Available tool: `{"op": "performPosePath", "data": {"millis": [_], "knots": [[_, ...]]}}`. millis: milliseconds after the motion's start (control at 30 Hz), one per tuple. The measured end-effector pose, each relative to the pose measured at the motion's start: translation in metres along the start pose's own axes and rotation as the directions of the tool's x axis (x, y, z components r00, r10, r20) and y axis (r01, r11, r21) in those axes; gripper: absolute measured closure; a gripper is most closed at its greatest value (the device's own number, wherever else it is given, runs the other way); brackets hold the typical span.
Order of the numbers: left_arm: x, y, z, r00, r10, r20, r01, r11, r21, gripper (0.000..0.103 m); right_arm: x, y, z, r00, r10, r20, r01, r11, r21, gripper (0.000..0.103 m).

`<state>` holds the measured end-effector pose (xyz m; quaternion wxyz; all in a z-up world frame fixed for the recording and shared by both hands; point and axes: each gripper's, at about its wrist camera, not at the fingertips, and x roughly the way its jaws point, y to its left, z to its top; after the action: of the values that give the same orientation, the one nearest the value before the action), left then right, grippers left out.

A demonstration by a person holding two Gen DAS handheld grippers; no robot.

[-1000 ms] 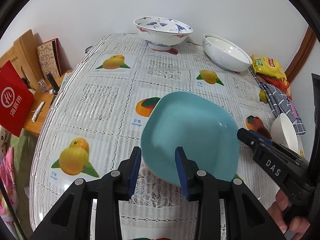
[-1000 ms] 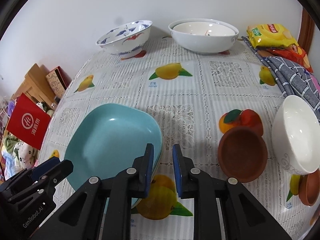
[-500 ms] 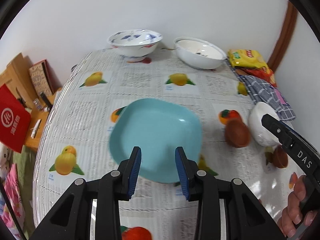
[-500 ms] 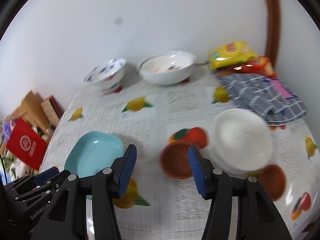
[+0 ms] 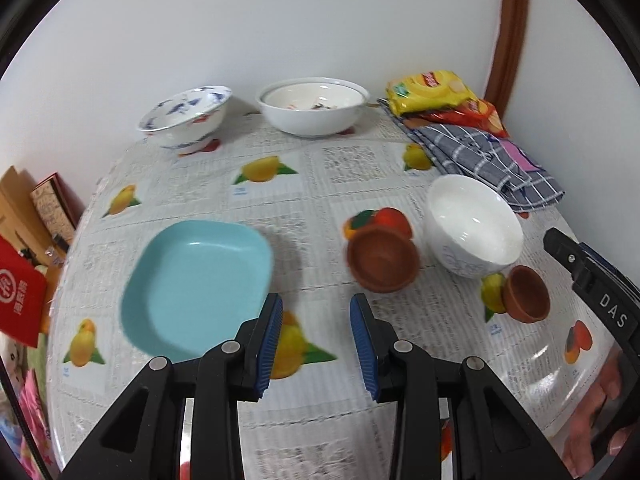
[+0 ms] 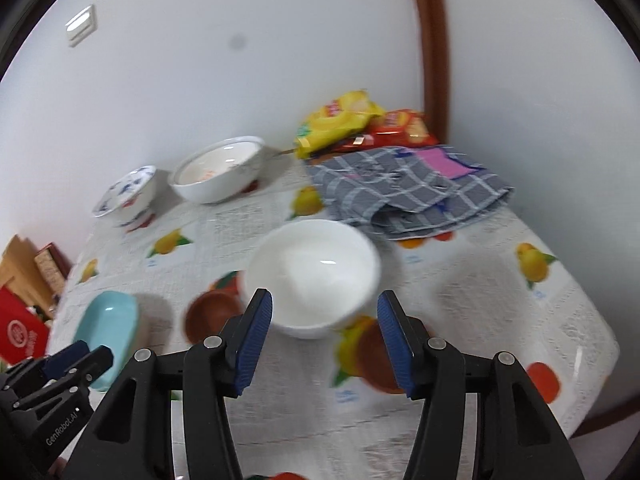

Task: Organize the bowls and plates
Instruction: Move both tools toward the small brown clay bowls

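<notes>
A teal square plate (image 5: 196, 284) lies on the table's left side; it also shows in the right wrist view (image 6: 108, 324). A white bowl (image 5: 474, 226) (image 6: 314, 276) stands right of centre, beside a brown clay bowl (image 5: 384, 258) (image 6: 212, 314). A smaller brown bowl (image 5: 526, 294) sits further right. My left gripper (image 5: 316, 340) is open and empty, hovering between the plate and the brown bowl. My right gripper (image 6: 324, 336) is open and empty, its jaws wide just in front of the white bowl.
A blue-patterned bowl (image 5: 186, 116) and a large white bowl (image 5: 314, 106) stand at the back by the wall. Snack bags (image 5: 436, 94) and a grey checked cloth (image 5: 480, 156) lie at the back right. A red bag (image 5: 18, 300) is off the table's left edge.
Both grippers have drawn back from the teal plate and swung right. The right gripper has opened wide and now faces the white bowl. The plate rests on the table.
</notes>
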<state>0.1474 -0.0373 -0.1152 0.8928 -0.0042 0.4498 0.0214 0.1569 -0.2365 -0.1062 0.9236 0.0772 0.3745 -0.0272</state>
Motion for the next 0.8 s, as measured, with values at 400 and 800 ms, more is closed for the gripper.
{"op": "performPosePath", "data": {"millis": [400, 800], "knots": [[0.047, -0.023, 0.009, 0.993, -0.087, -0.082, 0.081, 0.994, -0.069, 0.070, 0.010, -0.061, -0.004, 0.992, -0.081, -0.092, 0.086, 0.995, 0.051, 0.049], [0.086, -0.011, 0.022, 0.987, -0.109, -0.118, 0.093, 0.987, -0.131, 0.070, 0.030, -0.093, -0.015, 0.988, -0.071, -0.137, 0.092, 0.984, 0.155, 0.049]]}}
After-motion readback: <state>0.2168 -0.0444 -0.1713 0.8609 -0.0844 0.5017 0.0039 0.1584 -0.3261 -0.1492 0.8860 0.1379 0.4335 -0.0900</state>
